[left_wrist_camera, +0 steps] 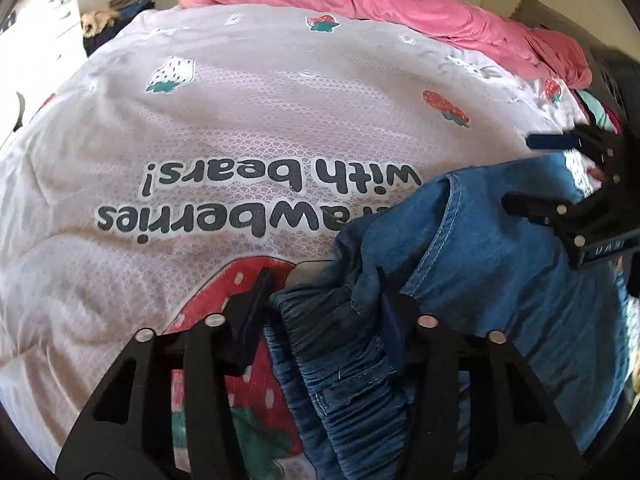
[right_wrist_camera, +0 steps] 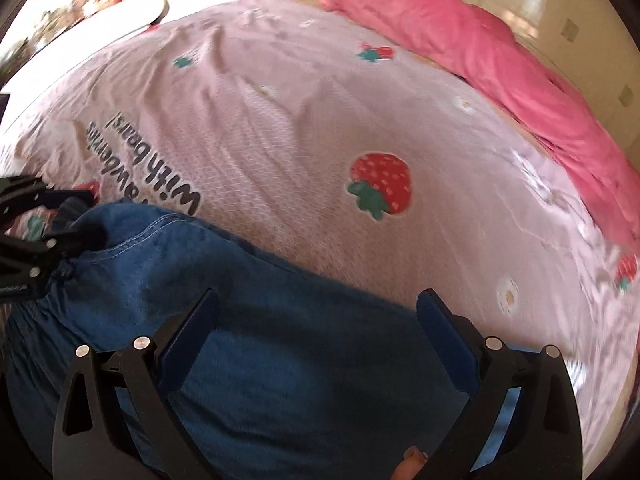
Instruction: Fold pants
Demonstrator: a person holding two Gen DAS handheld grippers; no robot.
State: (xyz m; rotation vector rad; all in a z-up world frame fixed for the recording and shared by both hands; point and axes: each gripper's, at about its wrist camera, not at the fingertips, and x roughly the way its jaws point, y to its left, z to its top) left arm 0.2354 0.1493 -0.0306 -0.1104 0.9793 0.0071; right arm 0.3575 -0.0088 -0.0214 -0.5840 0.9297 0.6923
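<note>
The blue denim pants with the gathered elastic waistband sit crumpled at the near right of the pink strawberry-print bedspread. Left gripper has its jaws spread around the waistband, not clamped; right gripper hovers wide open over the denim.

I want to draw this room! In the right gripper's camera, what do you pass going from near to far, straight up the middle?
right gripper → blue pants → pink bedspread with strawberries → pink blanket.
</note>
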